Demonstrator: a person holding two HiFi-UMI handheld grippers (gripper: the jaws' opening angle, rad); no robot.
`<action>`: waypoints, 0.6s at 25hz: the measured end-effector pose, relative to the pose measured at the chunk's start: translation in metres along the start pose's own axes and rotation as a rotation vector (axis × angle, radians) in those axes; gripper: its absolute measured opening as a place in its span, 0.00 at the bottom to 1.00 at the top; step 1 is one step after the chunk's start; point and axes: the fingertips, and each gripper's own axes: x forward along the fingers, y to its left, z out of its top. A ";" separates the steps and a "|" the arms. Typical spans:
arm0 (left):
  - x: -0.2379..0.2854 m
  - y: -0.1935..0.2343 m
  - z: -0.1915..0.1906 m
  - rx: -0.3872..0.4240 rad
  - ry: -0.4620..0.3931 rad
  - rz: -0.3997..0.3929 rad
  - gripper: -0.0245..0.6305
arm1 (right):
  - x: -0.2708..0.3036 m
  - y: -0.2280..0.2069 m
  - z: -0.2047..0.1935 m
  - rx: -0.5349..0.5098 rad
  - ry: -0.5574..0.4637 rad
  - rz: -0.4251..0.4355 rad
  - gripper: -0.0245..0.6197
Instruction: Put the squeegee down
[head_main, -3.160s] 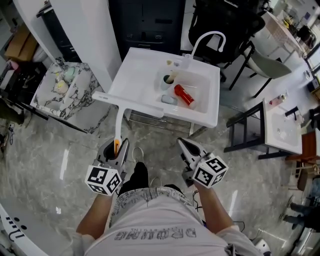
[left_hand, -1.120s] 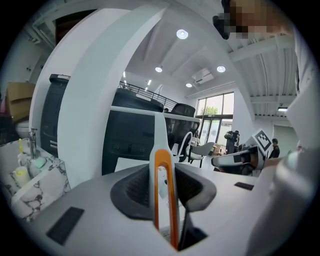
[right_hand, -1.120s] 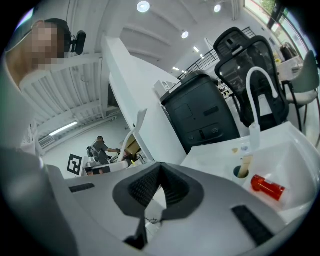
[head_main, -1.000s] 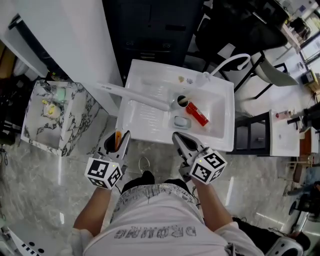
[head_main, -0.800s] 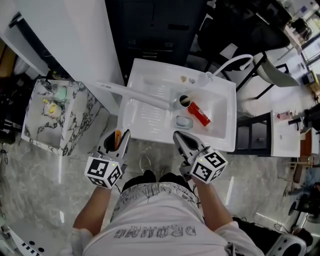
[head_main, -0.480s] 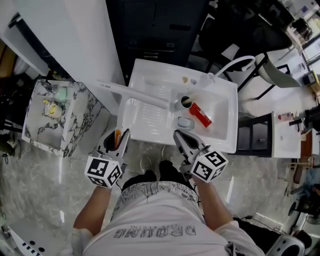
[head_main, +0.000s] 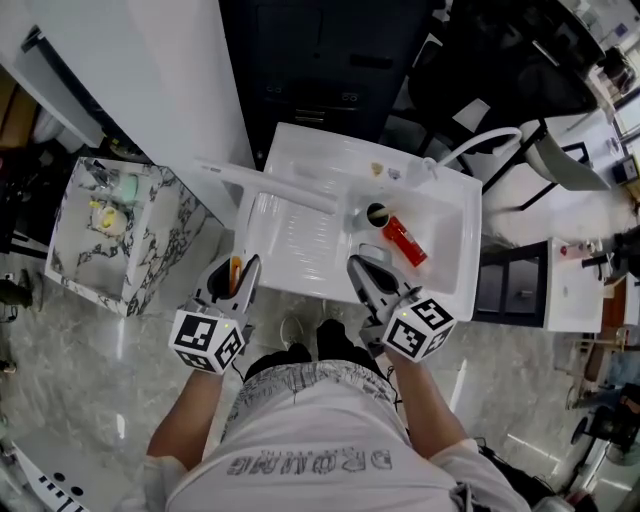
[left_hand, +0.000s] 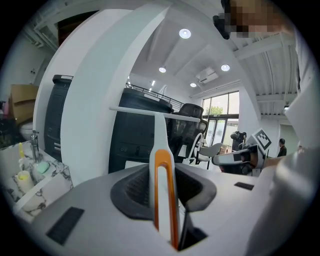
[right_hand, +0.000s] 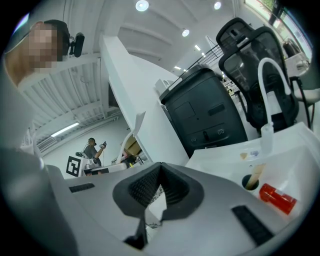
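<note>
The squeegee (head_main: 270, 186) has a white shaft with an orange grip and a long white blade. My left gripper (head_main: 236, 268) is shut on the orange grip (left_hand: 163, 172). The shaft rises from the jaws and the blade (left_hand: 150, 111) lies crosswise over the left part of the white sink unit (head_main: 300, 142). My right gripper (head_main: 357, 265) hovers at the sink's front edge, shut with nothing between its jaws (right_hand: 149, 212). Both grippers point toward the sink.
In the basin lie a red bottle (head_main: 404, 240), a cup with a brush (head_main: 376, 213) and a curved white faucet (head_main: 470, 148). A marble-topped stand with bottles (head_main: 110, 215) is at the left. A dark cabinet (head_main: 320, 70) stands behind the sink and a small white table (head_main: 575, 285) at the right.
Both grippers have come a little closer to the sink's front edge. The squeegee stays in the left gripper, its blade still over the sink's left side.
</note>
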 end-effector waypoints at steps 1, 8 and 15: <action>0.003 0.001 0.001 -0.001 0.000 0.003 0.22 | 0.002 -0.002 0.002 0.001 0.002 0.002 0.05; 0.031 0.000 0.004 -0.005 0.011 0.019 0.22 | 0.011 -0.027 0.017 0.013 0.009 0.018 0.05; 0.064 0.002 0.005 -0.013 0.027 0.038 0.22 | 0.022 -0.055 0.031 0.021 0.025 0.037 0.05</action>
